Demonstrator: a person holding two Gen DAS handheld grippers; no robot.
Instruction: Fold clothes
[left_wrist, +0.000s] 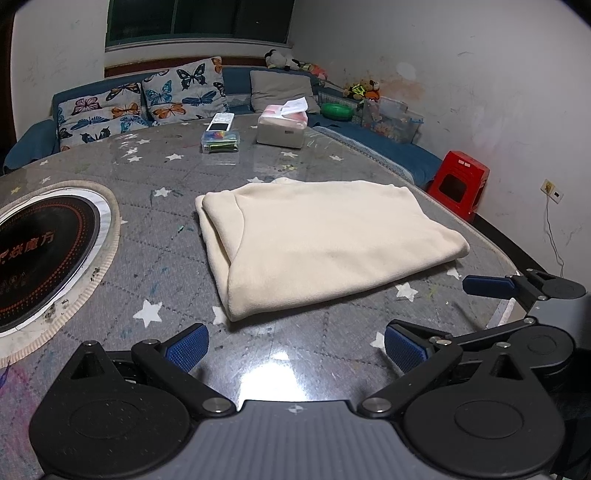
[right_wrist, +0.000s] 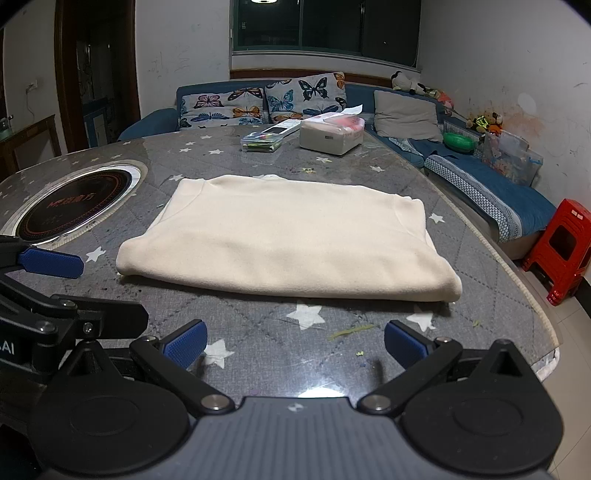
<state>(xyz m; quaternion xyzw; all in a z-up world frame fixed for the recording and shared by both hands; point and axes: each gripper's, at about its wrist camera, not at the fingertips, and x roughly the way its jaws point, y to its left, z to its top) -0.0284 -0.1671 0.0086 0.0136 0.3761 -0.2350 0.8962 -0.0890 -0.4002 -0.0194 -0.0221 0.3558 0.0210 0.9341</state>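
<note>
**Folded garment lying ahead of both sets of parted fingers**

I am seeing the cream garment lying folded in a flat rectangle on the table, ahead of both pairs of fingers and touching neither. From the right wrist view its near folded edge is running across just beyond the fingertips, with a strip of star-printed cover showing between.

I am holding the left gripper with its blue pads spread wide and nothing between them; the garment's near corner is sitting just past the gap. The right gripper is likewise standing wide apart and gripping nothing. Each gripper is showing in the other's view at the frame edge, beside the garment.

Beyond the garment, well past the fingertips, a tissue box and a small clear box are resting near the far rim. A round black hob is sitting to the left of the left fingers. A red stool is standing off the table, right of the right fingers.
</note>
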